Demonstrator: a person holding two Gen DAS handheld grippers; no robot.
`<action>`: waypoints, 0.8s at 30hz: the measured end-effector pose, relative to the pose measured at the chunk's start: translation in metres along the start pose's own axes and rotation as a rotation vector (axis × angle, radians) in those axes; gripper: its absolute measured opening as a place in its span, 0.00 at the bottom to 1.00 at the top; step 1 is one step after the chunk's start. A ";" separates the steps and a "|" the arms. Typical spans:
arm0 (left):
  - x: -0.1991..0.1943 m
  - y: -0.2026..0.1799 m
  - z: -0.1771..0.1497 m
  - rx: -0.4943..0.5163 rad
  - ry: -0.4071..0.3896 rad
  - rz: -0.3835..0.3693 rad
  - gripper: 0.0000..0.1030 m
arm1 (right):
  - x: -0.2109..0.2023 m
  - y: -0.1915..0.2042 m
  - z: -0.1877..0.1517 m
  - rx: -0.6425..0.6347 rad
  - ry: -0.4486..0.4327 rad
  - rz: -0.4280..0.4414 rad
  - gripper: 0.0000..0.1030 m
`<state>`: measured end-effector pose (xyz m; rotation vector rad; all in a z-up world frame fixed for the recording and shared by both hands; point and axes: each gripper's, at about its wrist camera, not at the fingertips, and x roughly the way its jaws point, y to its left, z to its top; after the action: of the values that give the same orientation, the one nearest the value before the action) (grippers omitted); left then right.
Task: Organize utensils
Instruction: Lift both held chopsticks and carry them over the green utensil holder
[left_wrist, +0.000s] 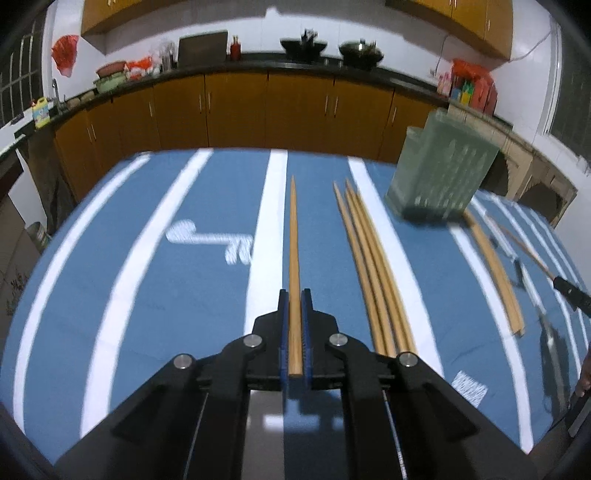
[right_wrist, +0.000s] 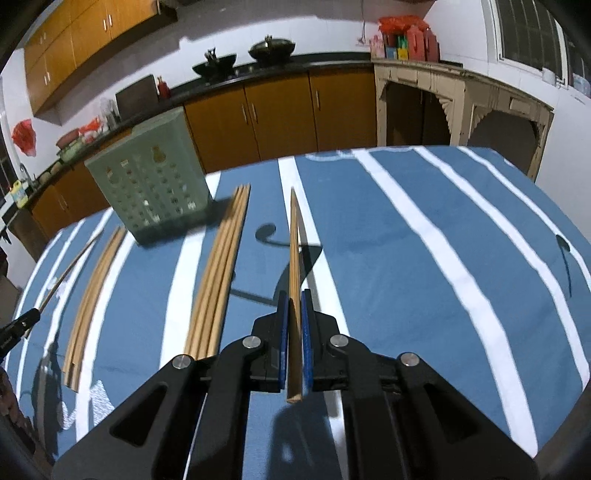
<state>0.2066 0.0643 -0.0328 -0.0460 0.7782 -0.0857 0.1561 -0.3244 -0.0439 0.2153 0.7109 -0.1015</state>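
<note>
My left gripper (left_wrist: 294, 295) is shut on a wooden chopstick (left_wrist: 293, 236) that points straight ahead over the blue striped tablecloth. My right gripper (right_wrist: 294, 295) is shut on another wooden chopstick (right_wrist: 294, 240), held slightly above the cloth with its shadow underneath. A pale green perforated utensil holder (left_wrist: 441, 170) (right_wrist: 147, 177) stands at the far side of the table. Several loose chopsticks (left_wrist: 369, 258) (right_wrist: 218, 273) lie in a bundle in front of the holder. A second small bundle (left_wrist: 495, 266) (right_wrist: 92, 291) lies further out.
The table (left_wrist: 147, 277) (right_wrist: 443, 258) carries a blue cloth with white stripes. Brown kitchen cabinets and a dark counter with woks (left_wrist: 303, 46) run behind it. A cream wooden stand (right_wrist: 461, 99) sits at the back right. The other gripper's tip (left_wrist: 570, 291) (right_wrist: 18, 325) shows at each frame's edge.
</note>
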 end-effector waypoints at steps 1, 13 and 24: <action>-0.007 0.002 0.004 -0.005 -0.025 -0.004 0.07 | -0.004 -0.001 0.003 0.002 -0.015 0.003 0.07; -0.062 0.003 0.043 -0.047 -0.234 -0.056 0.07 | -0.038 -0.009 0.036 0.037 -0.175 0.023 0.07; -0.082 0.003 0.071 -0.071 -0.322 -0.062 0.07 | -0.049 -0.006 0.059 0.043 -0.240 0.044 0.07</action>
<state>0.1982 0.0755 0.0752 -0.1480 0.4574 -0.1067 0.1563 -0.3428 0.0307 0.2548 0.4650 -0.0987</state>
